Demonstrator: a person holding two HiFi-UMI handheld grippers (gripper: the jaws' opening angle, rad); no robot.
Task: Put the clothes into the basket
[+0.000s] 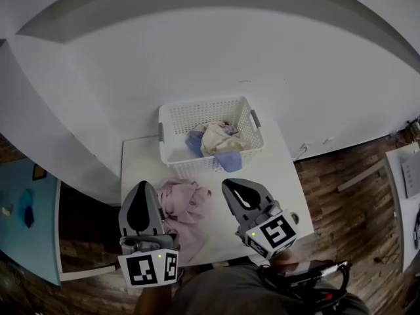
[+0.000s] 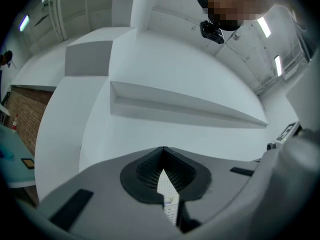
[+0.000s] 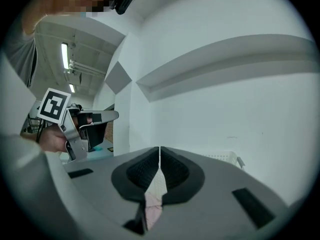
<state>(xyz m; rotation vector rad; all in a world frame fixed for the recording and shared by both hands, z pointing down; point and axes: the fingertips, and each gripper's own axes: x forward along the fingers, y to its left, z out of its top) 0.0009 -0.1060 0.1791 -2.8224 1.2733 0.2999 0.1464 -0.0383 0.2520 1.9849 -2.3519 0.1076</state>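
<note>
Head view looks steeply down on the laundry basket (image 1: 203, 104) from above its near side. Both gripper views sit low and closer, facing level past the basket toward the white wall (image 3: 225, 109) behind it, which all views share.

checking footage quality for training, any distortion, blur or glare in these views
Head view: fisheye bows the wall ledge, corners dim, basket sharp. Left gripper view: black vignette, ceiling strip lights glare. Right gripper view: same vignette, soft even light.
</note>
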